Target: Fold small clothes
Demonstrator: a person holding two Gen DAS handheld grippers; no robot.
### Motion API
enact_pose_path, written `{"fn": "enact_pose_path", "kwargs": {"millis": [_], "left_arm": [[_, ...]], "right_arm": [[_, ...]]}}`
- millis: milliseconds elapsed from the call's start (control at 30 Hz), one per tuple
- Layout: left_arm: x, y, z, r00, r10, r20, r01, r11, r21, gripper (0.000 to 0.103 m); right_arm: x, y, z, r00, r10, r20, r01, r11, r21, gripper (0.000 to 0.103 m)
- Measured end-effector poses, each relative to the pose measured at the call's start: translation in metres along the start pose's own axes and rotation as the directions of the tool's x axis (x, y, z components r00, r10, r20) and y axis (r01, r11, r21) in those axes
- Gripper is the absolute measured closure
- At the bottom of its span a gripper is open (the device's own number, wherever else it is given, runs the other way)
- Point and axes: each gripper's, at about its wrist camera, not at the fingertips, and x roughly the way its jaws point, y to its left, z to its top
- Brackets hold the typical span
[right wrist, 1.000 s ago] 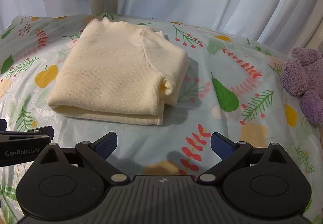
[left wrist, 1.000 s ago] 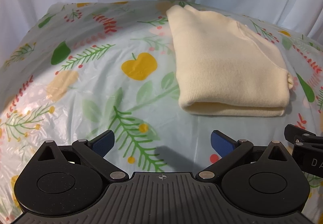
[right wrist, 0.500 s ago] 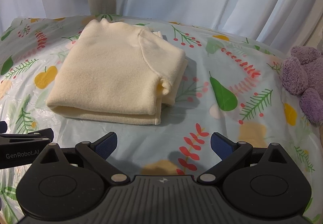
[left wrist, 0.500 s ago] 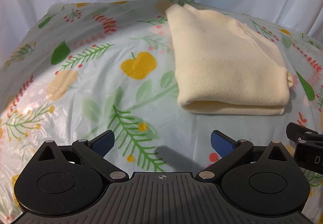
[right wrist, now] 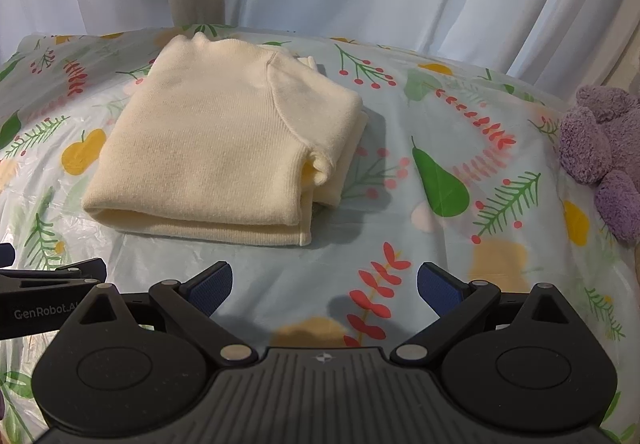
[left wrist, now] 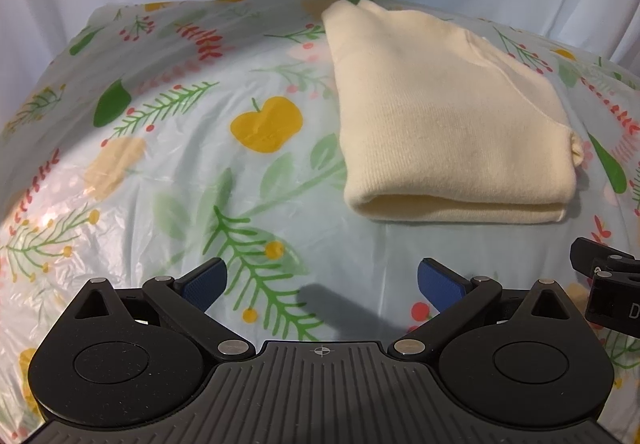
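Cream sweater (right wrist: 224, 139) sits folded mid-frame on tablecloth (right wrist: 440, 252), looks done; left gripper (left wrist: 322, 278) & right gripper (right wrist: 324, 278) both wide open, empty.

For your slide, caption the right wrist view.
Open right gripper faces a folded cream sweater on a printed cloth.

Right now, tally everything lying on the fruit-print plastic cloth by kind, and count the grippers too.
Folded cream knit sweaters: 1
Fuzzy purple plush toys: 1
Black two-finger grippers with blue pads: 2, the left gripper and the right gripper, both open
Total: 4
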Motion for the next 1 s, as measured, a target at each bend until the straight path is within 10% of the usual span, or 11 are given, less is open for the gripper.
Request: {"fn": "enact_pose_path", "kwargs": {"millis": [1000], "left_arm": [[0.0064, -0.0035, 0.0003, 1.000, -0.001, -0.010, 0.001, 1.000, 0.011, 0.000]], "right_arm": [[0.0028, -0.0023, 0.0009, 1.000, -0.001, 0.001, 0.001, 1.000, -0.001, 0.004]]}}
